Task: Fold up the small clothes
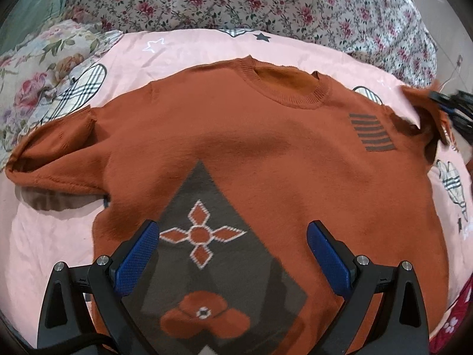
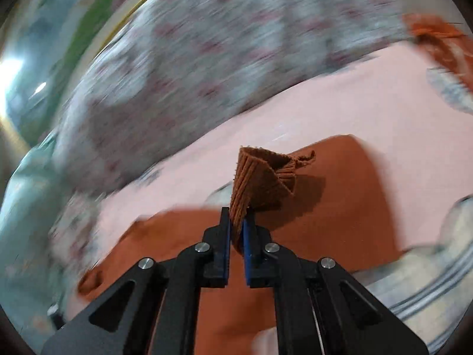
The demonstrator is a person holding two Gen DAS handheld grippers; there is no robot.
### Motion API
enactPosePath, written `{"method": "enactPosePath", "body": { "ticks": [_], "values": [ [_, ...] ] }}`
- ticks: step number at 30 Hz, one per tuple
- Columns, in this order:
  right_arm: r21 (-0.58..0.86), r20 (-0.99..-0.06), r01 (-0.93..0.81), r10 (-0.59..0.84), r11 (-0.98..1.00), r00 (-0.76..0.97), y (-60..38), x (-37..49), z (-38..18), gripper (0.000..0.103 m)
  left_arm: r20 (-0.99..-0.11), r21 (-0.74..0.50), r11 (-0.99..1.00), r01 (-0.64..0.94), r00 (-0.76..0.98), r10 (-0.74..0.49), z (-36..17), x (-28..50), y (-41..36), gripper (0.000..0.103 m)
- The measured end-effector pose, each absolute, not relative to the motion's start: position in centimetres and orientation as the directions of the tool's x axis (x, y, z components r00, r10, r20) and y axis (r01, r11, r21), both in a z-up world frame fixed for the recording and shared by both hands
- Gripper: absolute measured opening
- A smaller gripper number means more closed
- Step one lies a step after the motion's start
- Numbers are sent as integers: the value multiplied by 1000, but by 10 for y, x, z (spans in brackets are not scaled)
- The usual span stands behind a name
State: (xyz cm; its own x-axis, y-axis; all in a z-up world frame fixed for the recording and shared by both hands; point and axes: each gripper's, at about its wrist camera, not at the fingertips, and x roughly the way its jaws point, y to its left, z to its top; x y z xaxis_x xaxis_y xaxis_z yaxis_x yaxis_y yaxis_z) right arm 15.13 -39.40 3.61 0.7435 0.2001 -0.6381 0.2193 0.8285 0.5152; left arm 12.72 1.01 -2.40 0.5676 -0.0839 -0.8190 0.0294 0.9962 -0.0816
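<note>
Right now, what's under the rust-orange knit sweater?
The rust-orange knit sweater lies flat on a pink printed bedsheet, which shows all around it. Anything else beneath its body is covered and cannot be seen.

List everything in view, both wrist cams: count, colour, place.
sweater: 1, rust orange with grey diamond and flower motifs, spread flat front-up on the pink sheet
sleeve cuff: 1, rust orange ribbed, pinched and lifted off the sheet
pink sheet: 1, pale pink with star and plaid prints, under the sweater
floral quilt: 1, white with red flowers, bunched beyond the sheet
floral pillow: 1, cream with roses, far left
left gripper: 1, black with blue pads, open above the sweater's chest
right gripper: 1, black with blue pads, shut on the cuff
</note>
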Motion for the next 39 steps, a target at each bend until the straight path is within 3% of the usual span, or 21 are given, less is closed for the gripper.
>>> {"method": "enactPosePath", "body": {
  "ticks": [6,15,18,19,21,28,29,30,32,33,36,39],
  "values": [
    [604,-647,43,458,796,610,-249,211,-7,8,-800,-127,991,38,588,-124,-18,117,33,100],
    [674,-639,-41,610,738,469,-131,249,-50,8,-777,-205,978,28,604,-180,-17,117,61,100],
    [683,-650,-34,629,730,426,-122,254,-58,16,-773,-225,974,35,602,-200,-18,133,64,100],
    [684,-658,-18,629,729,414,-121,254,-61,26,-773,-236,971,40,597,-213,-19,142,63,100],
    [714,-636,-1,649,700,417,-132,245,-61,35,-772,-252,966,48,592,-231,-20,160,62,100],
    [664,-627,27,537,747,565,-190,174,-23,37,-779,-371,928,19,538,-322,-35,226,72,99],
    [653,-628,40,511,757,587,-200,158,-18,37,-775,-394,919,15,533,-341,-38,232,73,97],
    [644,-630,50,491,763,602,-208,148,-15,38,-769,-418,908,13,527,-362,-43,238,74,88],
    [625,-635,89,440,775,635,-227,125,-9,39,-766,-424,905,27,522,-374,-49,245,71,52],
    [619,-638,109,416,778,649,-235,117,-8,39,-766,-426,903,50,510,-390,-53,247,66,9],
    [589,-653,189,326,785,684,-265,95,-4,39,-771,-341,937,79,546,-327,-46,243,52,5],
    [561,-662,258,239,786,710,-296,82,4,39,-699,-268,960,75,671,-248,-17,225,68,5]
  ]
}}
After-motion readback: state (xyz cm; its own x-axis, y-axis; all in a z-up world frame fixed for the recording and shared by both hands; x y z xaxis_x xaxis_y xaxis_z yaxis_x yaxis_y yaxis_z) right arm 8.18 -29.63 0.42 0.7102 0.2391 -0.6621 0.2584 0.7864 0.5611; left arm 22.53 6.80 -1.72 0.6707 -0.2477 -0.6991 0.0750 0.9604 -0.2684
